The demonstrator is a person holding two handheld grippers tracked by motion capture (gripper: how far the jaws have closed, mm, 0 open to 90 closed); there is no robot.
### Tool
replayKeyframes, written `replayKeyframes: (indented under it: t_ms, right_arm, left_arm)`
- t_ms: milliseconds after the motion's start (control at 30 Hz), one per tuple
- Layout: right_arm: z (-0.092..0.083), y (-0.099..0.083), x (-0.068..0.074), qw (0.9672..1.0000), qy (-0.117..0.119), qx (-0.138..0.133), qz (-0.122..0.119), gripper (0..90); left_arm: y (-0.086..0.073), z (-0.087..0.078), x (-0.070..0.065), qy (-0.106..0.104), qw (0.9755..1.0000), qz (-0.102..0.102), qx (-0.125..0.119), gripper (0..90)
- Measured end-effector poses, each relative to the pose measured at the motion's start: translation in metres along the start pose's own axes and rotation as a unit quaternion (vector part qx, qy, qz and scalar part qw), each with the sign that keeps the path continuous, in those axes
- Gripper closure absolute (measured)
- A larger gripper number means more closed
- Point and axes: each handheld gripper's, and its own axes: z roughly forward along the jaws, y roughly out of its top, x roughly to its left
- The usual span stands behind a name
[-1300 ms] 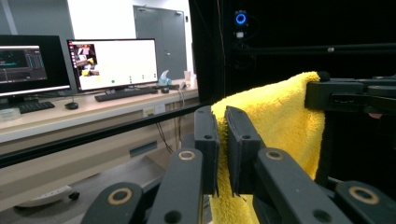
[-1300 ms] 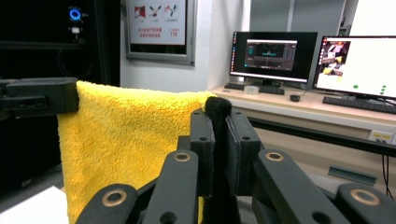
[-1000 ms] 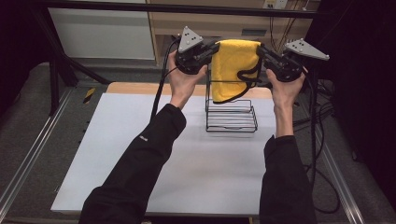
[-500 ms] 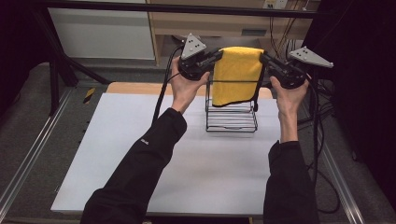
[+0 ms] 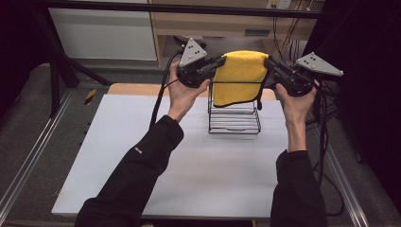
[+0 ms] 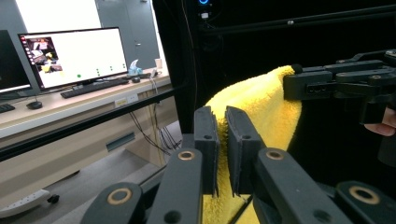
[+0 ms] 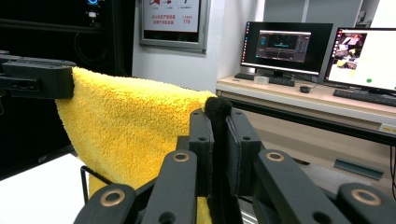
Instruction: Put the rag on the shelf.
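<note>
Tongs [image 5: 221, 63] [image 5: 270, 65] at yellow towel's [image 5: 239, 75] corners

The towel [image 5: 239, 76] hangs stretched between the left gripper [image 5: 220, 63] and right gripper [image 5: 269, 64], blocking the way across above the wire rack [image 5: 234, 113]. The rack stands at the table's [image 5: 142, 156] far middle, directly beneath the cloth. The near half of the table lies open between the sleeves; a dark frame bar [image 5: 179, 8] crosses behind.
</note>
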Motion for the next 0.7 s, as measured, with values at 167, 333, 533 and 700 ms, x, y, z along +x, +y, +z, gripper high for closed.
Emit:
replayKeyframes:
  t_ms: [167,333,533,700]
  right_arm:
    - [-0.003,-0.001,0.003,1.0000,0.000,-0.002,-0.004,82.5]
    - [-0.011,-0.006,0.008,1.0000,0.002,0.004,-0.004,82.4]
    - [-0.021,-0.012,0.014,0.9999,0.002,0.016,-0.005,82.3]
    - [-0.027,-0.016,0.018,0.9997,0.004,0.023,-0.005,82.3]
  left_arm:
    - [-0.002,-0.004,-0.004,-0.005,1.0000,-0.001,0.005,83.5]
    - [-0.006,-0.009,-0.010,-0.011,0.9998,-0.003,0.014,83.2]
    - [-0.013,-0.013,-0.017,-0.017,0.9996,-0.004,0.023,83.1]
    - [-0.016,-0.015,-0.021,-0.021,0.9993,-0.001,0.032,83.1]
